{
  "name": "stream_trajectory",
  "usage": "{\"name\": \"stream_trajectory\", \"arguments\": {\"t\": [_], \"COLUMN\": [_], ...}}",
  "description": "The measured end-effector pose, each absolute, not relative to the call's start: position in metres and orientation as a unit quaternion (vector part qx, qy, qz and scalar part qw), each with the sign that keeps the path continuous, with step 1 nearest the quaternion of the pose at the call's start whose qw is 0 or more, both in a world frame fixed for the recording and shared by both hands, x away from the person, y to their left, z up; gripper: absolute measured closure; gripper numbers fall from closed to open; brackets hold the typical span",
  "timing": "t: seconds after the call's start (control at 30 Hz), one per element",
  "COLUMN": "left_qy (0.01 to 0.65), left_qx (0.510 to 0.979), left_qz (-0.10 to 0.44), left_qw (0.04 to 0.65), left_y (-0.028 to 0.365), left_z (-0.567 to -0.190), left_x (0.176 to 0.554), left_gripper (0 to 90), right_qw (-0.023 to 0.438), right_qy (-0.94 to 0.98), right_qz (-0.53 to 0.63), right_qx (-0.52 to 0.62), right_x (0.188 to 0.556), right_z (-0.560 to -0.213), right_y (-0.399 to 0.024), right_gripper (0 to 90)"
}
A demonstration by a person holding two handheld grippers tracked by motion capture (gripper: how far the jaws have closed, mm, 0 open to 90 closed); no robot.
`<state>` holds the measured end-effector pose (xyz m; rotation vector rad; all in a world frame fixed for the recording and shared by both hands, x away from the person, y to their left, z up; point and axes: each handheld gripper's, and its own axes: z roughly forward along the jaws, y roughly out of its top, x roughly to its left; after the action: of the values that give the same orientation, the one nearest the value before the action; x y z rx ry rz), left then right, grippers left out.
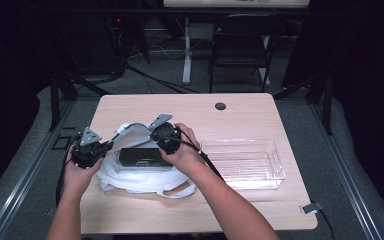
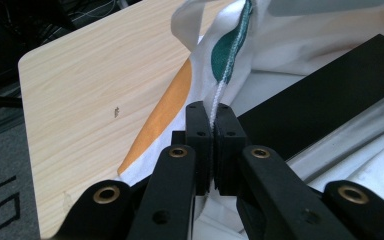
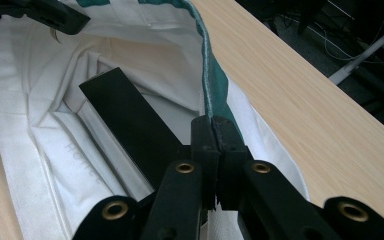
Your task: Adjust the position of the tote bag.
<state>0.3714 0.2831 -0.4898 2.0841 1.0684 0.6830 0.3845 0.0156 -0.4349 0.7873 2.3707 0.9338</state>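
Observation:
A white cloth bag [image 1: 130,179] with green and orange print lies on the left half of the table, its mouth held up. A long black box [image 1: 140,156] rests inside it. My left gripper [image 1: 111,145] is shut on the bag's left rim; in the left gripper view its jaws [image 2: 210,112] pinch the white seam, with the box [image 2: 330,95] just right of them. My right gripper [image 1: 152,136] is shut on the bag's far rim. In the right gripper view its jaws [image 3: 214,122] clamp the green edge of the bag [image 3: 40,125] above the box [image 3: 125,115].
A clear plastic bin [image 1: 275,160] stands empty on the table [image 1: 205,115] to the right of the bag. A dark cable hole [image 1: 220,106] sits near the far edge. A folding chair [image 1: 240,45] stands behind the table.

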Motion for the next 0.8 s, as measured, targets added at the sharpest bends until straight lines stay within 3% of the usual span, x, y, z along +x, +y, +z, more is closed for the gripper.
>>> {"name": "stream_trajectory", "arguments": {"t": [0.47,0.8], "left_qy": [0.397,0.399], "left_qx": [0.812,0.812], "left_qz": [0.270,0.275], "left_qw": [0.331,0.325], "left_y": [0.275,0.274], "left_z": [-0.490,-0.489], "left_x": [0.370,0.369], "left_gripper": [88.0,88.0], "right_qw": [0.231,0.234], "right_qy": [0.866,0.866], "right_qz": [0.338,0.348], "right_qx": [0.285,0.272], "right_x": [0.385,0.375], "right_z": [-0.438,-0.427], "right_y": [0.016,0.006], "right_gripper": [88.7,75.5]}}
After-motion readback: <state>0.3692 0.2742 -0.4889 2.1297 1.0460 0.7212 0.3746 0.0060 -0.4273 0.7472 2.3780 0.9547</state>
